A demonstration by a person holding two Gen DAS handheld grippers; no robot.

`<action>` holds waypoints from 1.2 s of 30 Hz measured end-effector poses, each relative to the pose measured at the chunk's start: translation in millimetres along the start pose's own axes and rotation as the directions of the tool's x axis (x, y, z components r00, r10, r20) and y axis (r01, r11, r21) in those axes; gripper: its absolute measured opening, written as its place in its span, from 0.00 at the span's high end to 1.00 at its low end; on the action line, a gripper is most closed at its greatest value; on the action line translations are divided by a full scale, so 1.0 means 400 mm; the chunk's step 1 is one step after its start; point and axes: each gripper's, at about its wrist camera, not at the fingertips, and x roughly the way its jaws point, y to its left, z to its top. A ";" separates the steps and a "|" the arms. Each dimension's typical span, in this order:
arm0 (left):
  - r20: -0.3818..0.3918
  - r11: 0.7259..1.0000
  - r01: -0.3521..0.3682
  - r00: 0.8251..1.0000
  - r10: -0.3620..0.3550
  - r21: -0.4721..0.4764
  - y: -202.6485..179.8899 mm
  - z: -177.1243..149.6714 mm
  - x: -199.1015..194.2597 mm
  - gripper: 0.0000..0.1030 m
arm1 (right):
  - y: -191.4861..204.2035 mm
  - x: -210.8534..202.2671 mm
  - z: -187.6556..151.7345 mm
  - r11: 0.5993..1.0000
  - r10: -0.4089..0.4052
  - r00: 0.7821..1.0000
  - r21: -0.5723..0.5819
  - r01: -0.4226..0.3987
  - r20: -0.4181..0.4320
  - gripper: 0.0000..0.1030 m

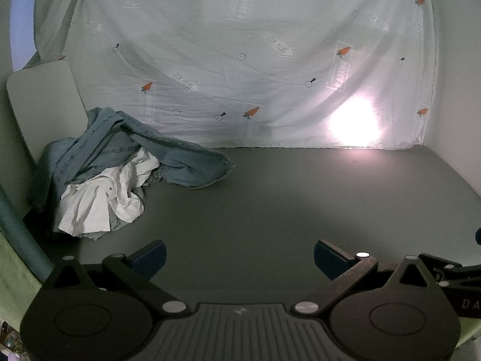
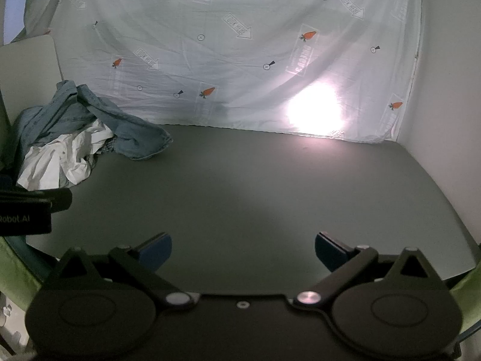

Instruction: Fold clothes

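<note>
A heap of clothes lies at the far left of the grey table (image 1: 270, 210): a blue denim garment (image 1: 135, 147) draped over a crumpled white shirt (image 1: 102, 198). The right wrist view shows the same denim garment (image 2: 90, 111) and white shirt (image 2: 57, 159) at its left. My left gripper (image 1: 239, 258) is open over the near edge of the table, nothing between its blue-padded fingers. My right gripper (image 2: 243, 251) is open too, empty, hovering over bare table to the right of the heap. Both grippers are well short of the clothes.
A pale sheet (image 1: 240, 60) printed with carrots hangs behind the table, with a bright light spot (image 1: 354, 126) low on it. A grey board (image 1: 42, 102) leans at the back left. A white wall (image 2: 445, 120) bounds the right side. Part of the left gripper's body (image 2: 27, 210) shows in the right wrist view.
</note>
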 end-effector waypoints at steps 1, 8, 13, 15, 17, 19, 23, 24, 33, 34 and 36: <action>0.000 1.000 0.001 1.000 -0.001 0.000 0.000 0.002 0.002 0.00 | 0.000 0.001 0.000 1.000 -0.001 1.000 0.000 0.001 -0.001 0.00; 0.001 1.000 0.004 1.000 -0.004 0.001 -0.002 0.007 0.012 0.00 | -0.005 0.007 0.004 1.000 -0.003 1.000 0.001 0.003 0.001 0.00; 0.005 1.000 0.004 1.000 -0.004 0.004 -0.005 0.011 0.019 0.00 | -0.008 0.011 0.003 1.000 -0.005 1.000 0.001 0.005 0.004 0.00; 0.005 1.000 0.004 1.000 -0.004 0.004 -0.008 0.012 0.022 0.00 | -0.009 0.013 0.003 1.000 -0.005 1.000 0.002 0.005 0.005 0.00; 0.005 1.000 0.004 1.000 -0.004 0.005 -0.009 0.013 0.025 0.00 | -0.011 0.014 0.002 1.000 -0.005 1.000 0.001 0.005 0.006 0.00; 0.005 1.000 0.005 1.000 -0.005 0.006 -0.008 0.014 0.026 0.00 | -0.011 0.014 0.001 1.000 -0.005 1.000 0.001 0.005 0.008 0.00; 0.005 1.000 0.006 1.000 -0.006 0.009 -0.011 0.019 0.031 0.00 | -0.012 0.013 0.000 1.000 -0.007 1.000 0.003 0.007 0.010 0.00; 0.005 1.000 0.007 1.000 -0.007 0.010 -0.012 0.020 0.033 0.00 | -0.012 0.013 0.000 1.000 -0.008 1.000 0.003 0.008 0.010 0.00; 0.001 1.000 0.010 1.000 -0.010 0.016 -0.027 0.029 0.049 0.00 | -0.025 0.020 0.016 1.000 -0.015 1.000 0.016 0.014 0.007 0.00; -0.001 1.000 0.011 1.000 -0.010 0.016 -0.030 0.030 0.052 0.00 | -0.028 0.021 0.018 1.000 -0.015 1.000 0.020 0.015 0.007 0.00; -0.006 1.000 0.012 1.000 -0.012 0.013 -0.039 0.032 0.056 0.00 | -0.034 0.025 0.021 0.999 -0.017 1.000 0.029 0.017 0.009 0.00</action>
